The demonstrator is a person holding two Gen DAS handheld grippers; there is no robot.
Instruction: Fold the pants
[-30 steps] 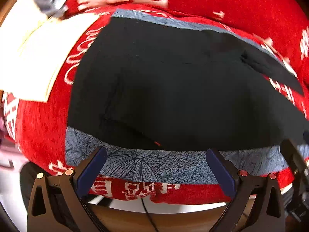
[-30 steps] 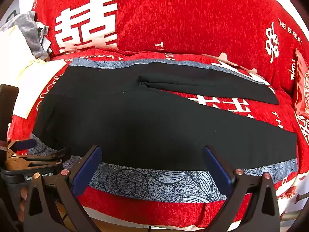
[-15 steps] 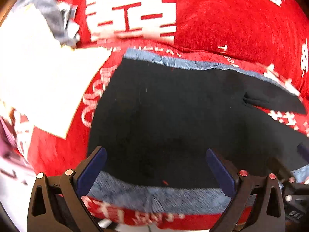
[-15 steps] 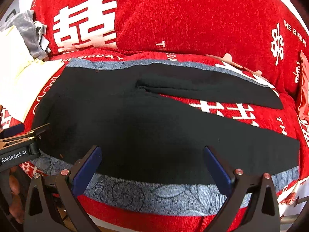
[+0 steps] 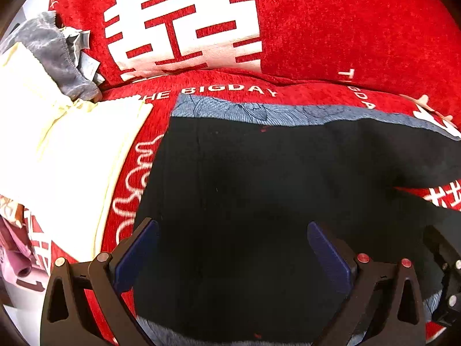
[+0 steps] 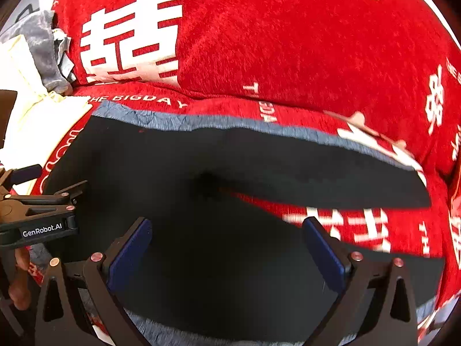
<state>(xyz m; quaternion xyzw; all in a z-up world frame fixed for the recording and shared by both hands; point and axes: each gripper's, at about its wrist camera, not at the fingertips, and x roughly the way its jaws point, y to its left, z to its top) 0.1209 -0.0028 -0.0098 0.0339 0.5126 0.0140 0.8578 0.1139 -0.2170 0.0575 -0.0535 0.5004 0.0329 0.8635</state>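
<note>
Black pants (image 5: 259, 190) lie flat on a grey-blue patterned cloth (image 5: 247, 109) on a red sofa seat, waist to the left, two legs spreading to the right (image 6: 331, 178). My left gripper (image 5: 233, 250) is open and empty, low over the waist end of the pants. My right gripper (image 6: 227, 248) is open and empty over the near leg by the crotch (image 6: 207, 184). The left gripper also shows at the left of the right wrist view (image 6: 43, 210).
A red sofa back (image 6: 273, 43) with white characters rises behind. Cream folded fabric (image 5: 66, 155) and a grey garment (image 5: 54, 52) lie at the left. A pink item (image 5: 14, 262) sits at the far lower left.
Both grippers have moved forward and down over the pants; the near grey-blue border has slid under them. Both stay open.
</note>
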